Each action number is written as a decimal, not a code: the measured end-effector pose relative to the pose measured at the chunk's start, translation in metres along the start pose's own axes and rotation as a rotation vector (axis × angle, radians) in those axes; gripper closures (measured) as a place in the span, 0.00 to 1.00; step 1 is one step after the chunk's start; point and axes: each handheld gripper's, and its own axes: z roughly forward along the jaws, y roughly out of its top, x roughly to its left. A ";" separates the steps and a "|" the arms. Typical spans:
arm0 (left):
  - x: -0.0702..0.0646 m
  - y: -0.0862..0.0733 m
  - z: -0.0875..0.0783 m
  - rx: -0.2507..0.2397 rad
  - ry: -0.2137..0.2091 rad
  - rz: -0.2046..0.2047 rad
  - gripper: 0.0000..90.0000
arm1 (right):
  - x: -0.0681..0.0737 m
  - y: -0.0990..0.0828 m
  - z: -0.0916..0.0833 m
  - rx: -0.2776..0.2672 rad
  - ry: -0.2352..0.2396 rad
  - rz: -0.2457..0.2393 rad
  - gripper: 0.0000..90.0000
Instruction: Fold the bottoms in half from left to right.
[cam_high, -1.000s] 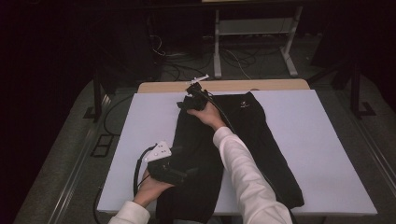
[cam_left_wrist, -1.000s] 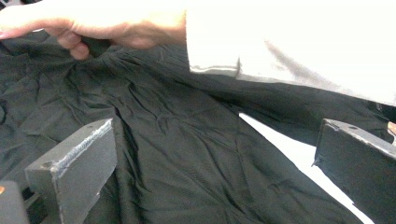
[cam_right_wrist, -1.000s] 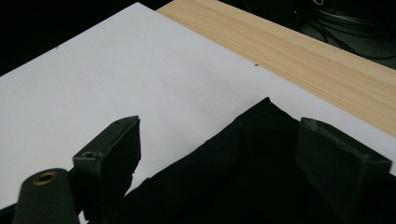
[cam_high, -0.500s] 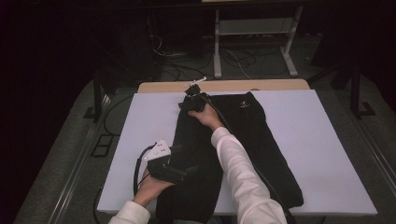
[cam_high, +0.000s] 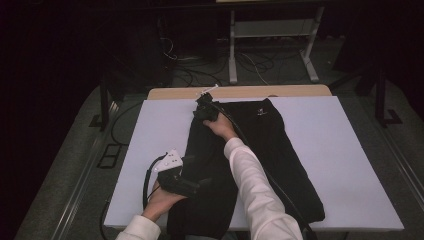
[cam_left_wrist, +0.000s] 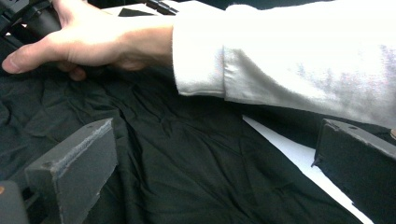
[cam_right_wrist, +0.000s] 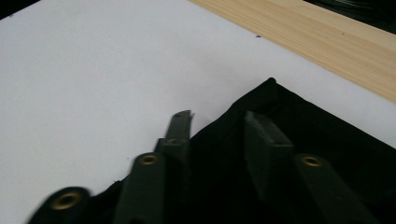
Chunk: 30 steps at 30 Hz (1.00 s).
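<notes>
Two grippers on a black garment laid lengthwise down the white worktop

My right gripper (cam_high: 204, 109) sits at the garment's (cam_high: 270, 165) far corner, upper middle of the high view, jaws narrowly parted astride the cloth edge, whether pinching it I cannot tell; my left gripper (cam_high: 187, 184) rests on the near part, lower left, jaws wide with nothing between; the long axis runs from near edge to far edge of the worktop (cam_high: 345, 150), so my right is nearer that corner.

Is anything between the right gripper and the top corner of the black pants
Nothing visible. The right gripper is already at the far left corner of the black pants, its open jaws straddling the fabric edge, with only bare white table around it.
</notes>
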 end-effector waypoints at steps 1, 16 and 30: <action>0.000 0.000 0.000 0.001 0.000 -0.001 0.00 | 0.000 0.000 0.000 0.002 -0.003 0.001 0.79; 0.004 0.002 -0.015 0.042 0.079 -0.075 0.00 | 0.004 0.001 -0.016 0.019 -0.030 0.016 0.96; 0.004 -0.007 -0.031 0.160 0.117 -0.056 0.00 | 0.006 -0.006 -0.038 -0.047 -0.009 0.041 0.96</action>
